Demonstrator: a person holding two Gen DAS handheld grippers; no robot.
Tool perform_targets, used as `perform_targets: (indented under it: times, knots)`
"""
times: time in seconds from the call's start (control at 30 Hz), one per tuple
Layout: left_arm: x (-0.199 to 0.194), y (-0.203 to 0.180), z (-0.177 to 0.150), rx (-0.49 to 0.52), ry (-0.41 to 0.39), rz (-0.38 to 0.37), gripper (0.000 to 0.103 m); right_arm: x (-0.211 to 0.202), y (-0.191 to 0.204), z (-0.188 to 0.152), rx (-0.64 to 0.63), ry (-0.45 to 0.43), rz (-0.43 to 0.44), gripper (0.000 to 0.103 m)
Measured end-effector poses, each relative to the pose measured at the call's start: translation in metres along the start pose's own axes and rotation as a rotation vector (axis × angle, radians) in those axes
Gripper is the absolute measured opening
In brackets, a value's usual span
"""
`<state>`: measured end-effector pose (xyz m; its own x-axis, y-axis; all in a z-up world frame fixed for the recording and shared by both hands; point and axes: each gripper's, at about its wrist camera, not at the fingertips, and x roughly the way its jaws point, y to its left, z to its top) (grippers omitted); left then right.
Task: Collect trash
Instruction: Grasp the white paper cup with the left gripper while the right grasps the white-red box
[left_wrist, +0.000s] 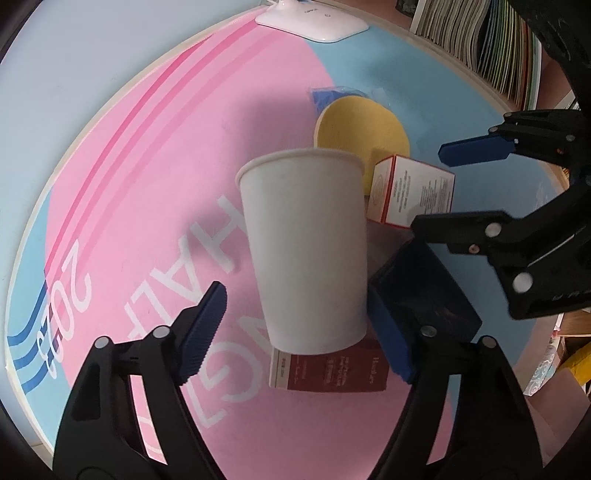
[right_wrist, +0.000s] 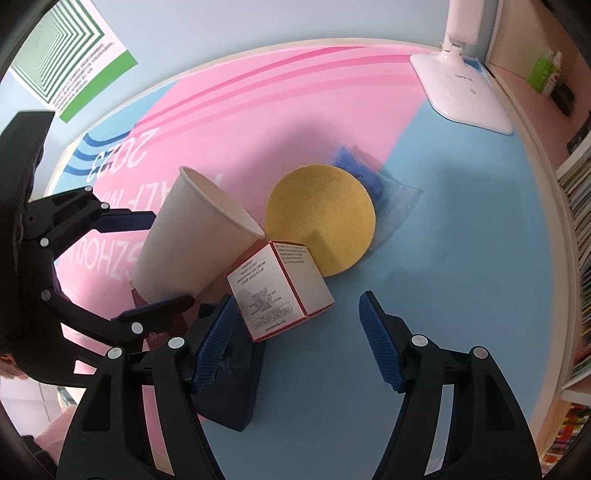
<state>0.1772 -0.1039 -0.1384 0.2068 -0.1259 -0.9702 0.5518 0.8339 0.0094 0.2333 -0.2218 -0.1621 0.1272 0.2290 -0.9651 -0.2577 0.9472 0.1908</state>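
Paper cup (left_wrist: 304, 251): white, tilted. Long axis runs obliquely; in L wrist view the rim is up and away from cam, the base down near cam. In R wrist view the cup (right_wrist: 192, 236) leans with its open mouth up toward the yellow disc (right_wrist: 321, 218), base low at the L side.

L gripper (left_wrist: 303, 332): jaws apart, straddling the cup's lower half. One finger sits against the cup wall on the right; the other stands clear of it. Not clamped.

R gripper (right_wrist: 299, 339): jaws wide apart, hovering over the blue part of the tabletop mat (right_wrist: 461, 277), holding nothing. White/red carton (right_wrist: 280, 288) lies just ahead of its left finger, touching the disc edge.

Dark red box (left_wrist: 328, 373) lies flat under the cup base. Dark blue open box (left_wrist: 424, 299) is beside the cup. Crumpled blue wrapper (right_wrist: 365, 173) is behind the disc. White lamp base (right_wrist: 461, 88) stands at the far edge.
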Motion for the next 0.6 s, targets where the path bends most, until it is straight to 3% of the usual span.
perform_targets:
  times: [0.2, 0.27, 0.4, 0.6]
  knots:
    - [0.001, 0.007, 0.005, -0.015, -0.007, -0.004, 0.058, 0.003, 0.001, 0.005, -0.011, -0.008, 0.007, 0.064]
    - [0.001, 0.008, 0.007, -0.010, -0.006, -0.006, 0.059, 0.002, 0.000, 0.005, -0.011, -0.008, 0.034, 0.053]
    - [-0.001, 0.009, 0.005, -0.002, -0.010, -0.007, 0.058, 0.001, 0.006, 0.005, -0.040, -0.015, 0.017, 0.050]
    - [-0.010, 0.005, 0.002, 0.004, -0.028, 0.003, 0.058, -0.010, 0.005, 0.005, -0.020, -0.032, 0.022, 0.031]
